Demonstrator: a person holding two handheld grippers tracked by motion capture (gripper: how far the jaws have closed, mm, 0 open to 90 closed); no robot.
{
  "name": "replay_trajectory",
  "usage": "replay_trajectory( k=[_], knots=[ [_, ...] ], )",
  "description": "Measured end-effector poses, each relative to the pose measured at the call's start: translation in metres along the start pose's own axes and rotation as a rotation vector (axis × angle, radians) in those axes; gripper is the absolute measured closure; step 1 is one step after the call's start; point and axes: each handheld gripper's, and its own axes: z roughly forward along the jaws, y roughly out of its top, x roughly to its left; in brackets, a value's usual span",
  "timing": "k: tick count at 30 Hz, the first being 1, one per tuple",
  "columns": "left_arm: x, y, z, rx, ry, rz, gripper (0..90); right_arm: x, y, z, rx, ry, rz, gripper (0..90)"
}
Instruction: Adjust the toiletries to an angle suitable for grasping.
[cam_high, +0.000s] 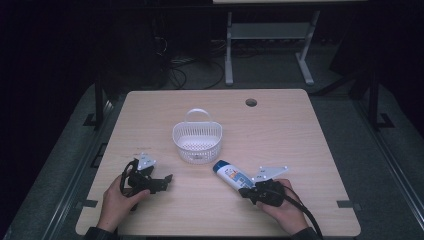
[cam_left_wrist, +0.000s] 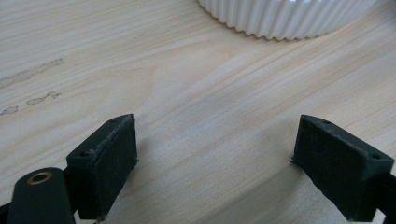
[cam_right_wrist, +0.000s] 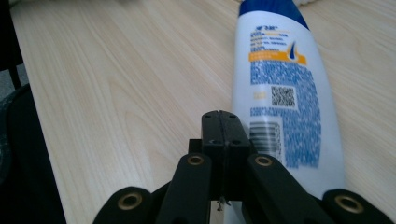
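High view: a person is sitting at a pale wooden surface (cam_high: 280, 130), with a white slatted basket (cam_high: 197, 142) standing near its middle, handle raised and nothing lying inside it. A white bottle (cam_high: 231, 175) with a blue cap is lying on its side just in front of the basket and to its right, cap end pointing toward the basket. The right tongs (cam_high: 244, 192) are resting at the bottle's base end, while the left tongs (cam_high: 167, 181) are lying well apart from it, to the basket's left. Left gripper view: the left tongs (cam_left_wrist: 212, 154) are standing released, the two black pads spread wide over bare wood with nothing between them, and the ribbed wall of the basket (cam_left_wrist: 285, 18) is showing ahead of them. Right gripper view: the right tongs (cam_right_wrist: 223, 135) are clenched, pad against pad, gripping nothing; the bottle (cam_right_wrist: 285, 98) is lying just beside them, label up, its printed text and code facing the camera. Progress, as judged from these views: the work appears to be moving the bottle into the basket, and it is only beginning. No grasp is taken yet, the bottle is resting on the surface, and opening the right tongs, gripping, lifting and placing are all left to do.
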Motion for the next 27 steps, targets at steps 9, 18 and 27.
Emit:
replay_trajectory(
  k=[9, 18, 27],
  knots=[
    [0.000, 0.000, 0.000, -0.001, 0.000, -0.001, 12.6, -0.005, -0.007, -0.008, 0.002, -0.014, 0.013, 90.0],
    [0.000, 0.000, 0.000, 0.000, 0.000, 0.000, 12.6, -0.004, 0.002, -0.018, -0.047, 0.030, 0.015, 81.6],
    [0.000, 0.000, 0.000, -0.001, -0.001, 0.003, 12.5, -0.006, 0.005, -0.017, -0.070, 0.030, 0.022, 56.0]
  ],
)
